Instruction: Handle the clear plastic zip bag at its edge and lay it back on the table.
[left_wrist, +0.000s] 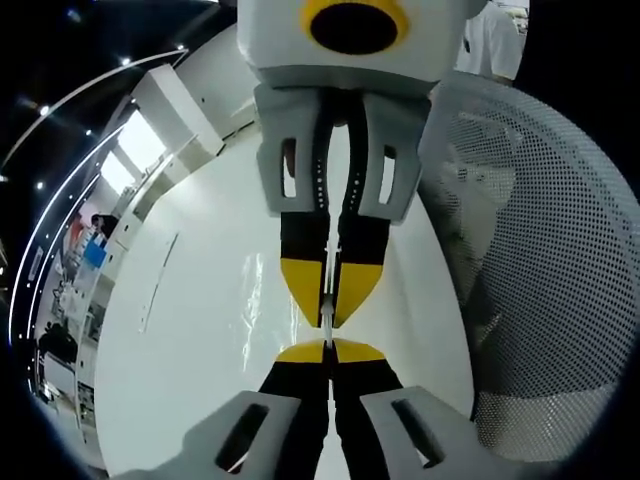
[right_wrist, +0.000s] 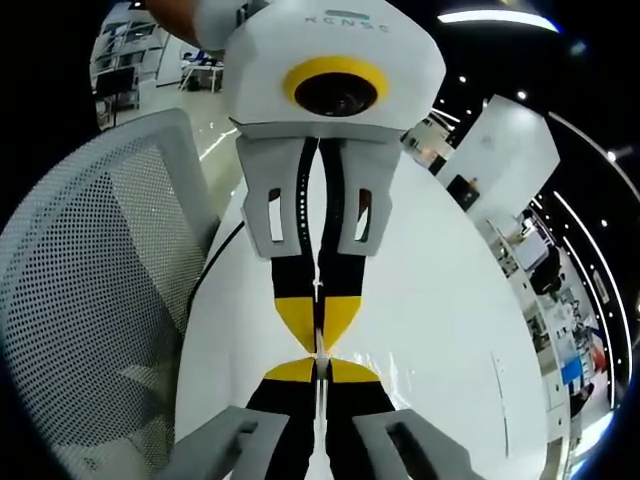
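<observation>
The clear plastic zip bag (left_wrist: 251, 300) shows as faint glints and a thin pale edge above the white table (left_wrist: 190, 330). In the left gripper view my left gripper (left_wrist: 329, 349) rises from the bottom, jaws together on that edge. My right gripper (left_wrist: 329, 300) comes down from the top, tip to tip with it, also pinching the thin edge. In the right gripper view my right gripper (right_wrist: 317, 369) is shut at the bottom, and the left gripper (right_wrist: 317, 330) meets it from above. The zip bag (right_wrist: 392, 362) shows as a faint glossy strip beside the tips.
A grey mesh office chair (left_wrist: 540, 260) stands close beside the table, also seen as the chair (right_wrist: 90, 270) in the right gripper view. The table's surface (right_wrist: 440, 300) stretches away behind the grippers. Desks and shelving (left_wrist: 80, 260) line the far room.
</observation>
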